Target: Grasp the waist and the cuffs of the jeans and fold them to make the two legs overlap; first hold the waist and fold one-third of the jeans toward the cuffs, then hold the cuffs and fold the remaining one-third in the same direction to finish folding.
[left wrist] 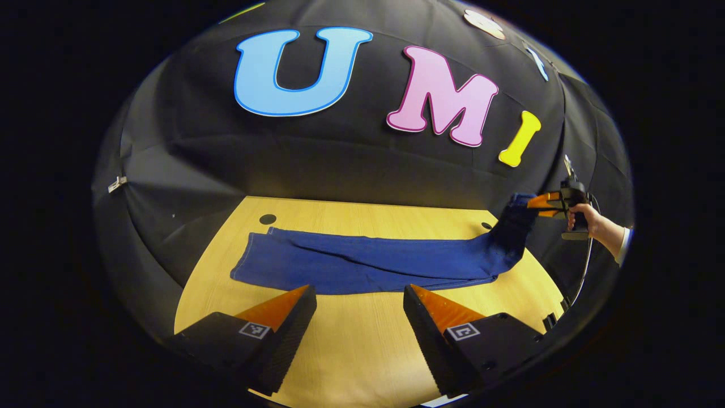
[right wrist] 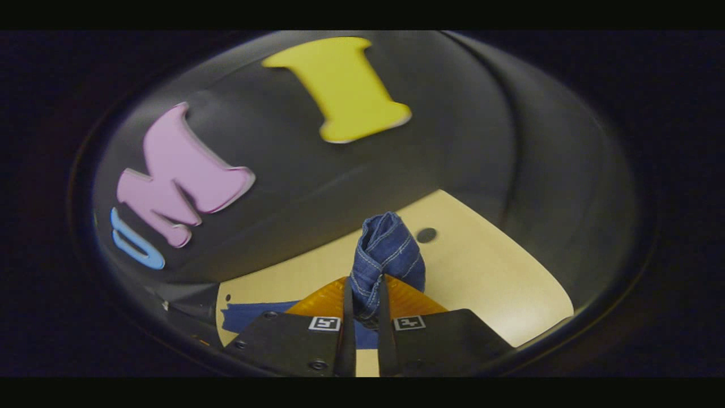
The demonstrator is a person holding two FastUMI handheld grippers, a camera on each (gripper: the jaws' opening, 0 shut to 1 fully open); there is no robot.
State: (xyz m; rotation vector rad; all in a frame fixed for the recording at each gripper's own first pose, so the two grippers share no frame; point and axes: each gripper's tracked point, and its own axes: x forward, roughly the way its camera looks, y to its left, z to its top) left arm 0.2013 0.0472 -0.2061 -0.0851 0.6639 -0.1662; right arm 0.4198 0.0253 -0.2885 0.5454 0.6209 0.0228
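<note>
Blue jeans [left wrist: 368, 263] lie folded lengthwise in a long strip across the wooden table [left wrist: 362, 351]. Their left end rests flat. In the left gripper view the right end rises off the table, pinched by my right gripper [left wrist: 535, 204], which a hand [left wrist: 589, 221] holds. The right gripper view has my right gripper [right wrist: 365, 280] shut on a bunched, stitched end of the jeans [right wrist: 388, 243]; I cannot tell whether it is waist or cuffs. My left gripper [left wrist: 358, 289] is open just in front of the strip's near edge, nothing between its fingers.
The table has a round dark hole [left wrist: 267, 219] near its far left and another hole [right wrist: 426, 234] beyond the held denim. Black cloth walls close in behind and beside the table. Bare wood [right wrist: 487, 283] lies to the right of the held end.
</note>
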